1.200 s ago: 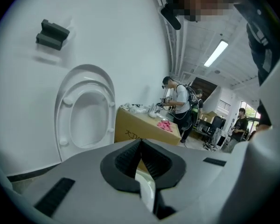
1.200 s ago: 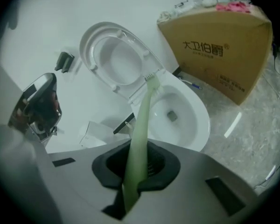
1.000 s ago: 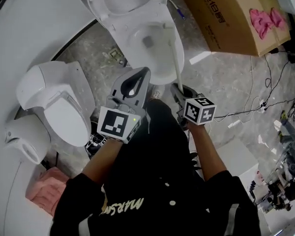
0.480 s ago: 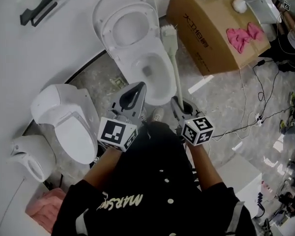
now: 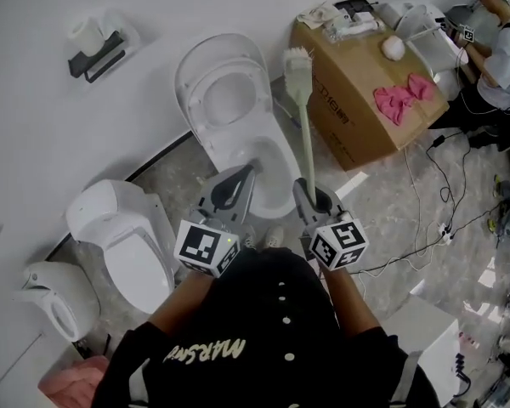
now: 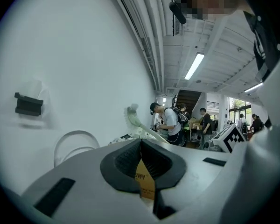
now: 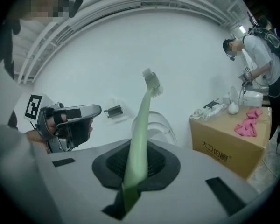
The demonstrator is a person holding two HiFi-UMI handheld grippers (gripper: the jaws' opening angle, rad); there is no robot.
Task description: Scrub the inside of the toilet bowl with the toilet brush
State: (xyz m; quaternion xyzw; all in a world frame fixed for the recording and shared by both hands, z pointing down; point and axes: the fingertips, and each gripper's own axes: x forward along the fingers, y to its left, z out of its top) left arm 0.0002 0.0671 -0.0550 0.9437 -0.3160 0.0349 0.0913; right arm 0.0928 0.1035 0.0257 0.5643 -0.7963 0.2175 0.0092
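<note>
A pale green toilet brush (image 5: 303, 113) stands lifted out of the white toilet bowl (image 5: 266, 172), its bristle head (image 5: 297, 60) up beside the raised lid (image 5: 221, 83). My right gripper (image 5: 309, 195) is shut on the brush handle (image 7: 137, 143), which rises from between its jaws to the bristles (image 7: 151, 82). My left gripper (image 5: 236, 179) hovers shut over the bowl's near left rim with nothing in it. In the left gripper view the brush (image 6: 133, 120) shows past the shut jaws (image 6: 141, 146).
A second toilet (image 5: 123, 236) stands at the left with a urinal (image 5: 55, 300) below it. A cardboard box (image 5: 365, 100) with pink gloves (image 5: 399, 96) sits right of the bowl. Cables (image 5: 442, 202) trail over the floor. A paper holder (image 5: 102, 45) hangs on the wall. People (image 5: 497, 24) stand at the far right.
My right gripper has raised the brush out of the bowl; its head now points up beside the lid. The head view has tilted up, showing more of the wall and room.
</note>
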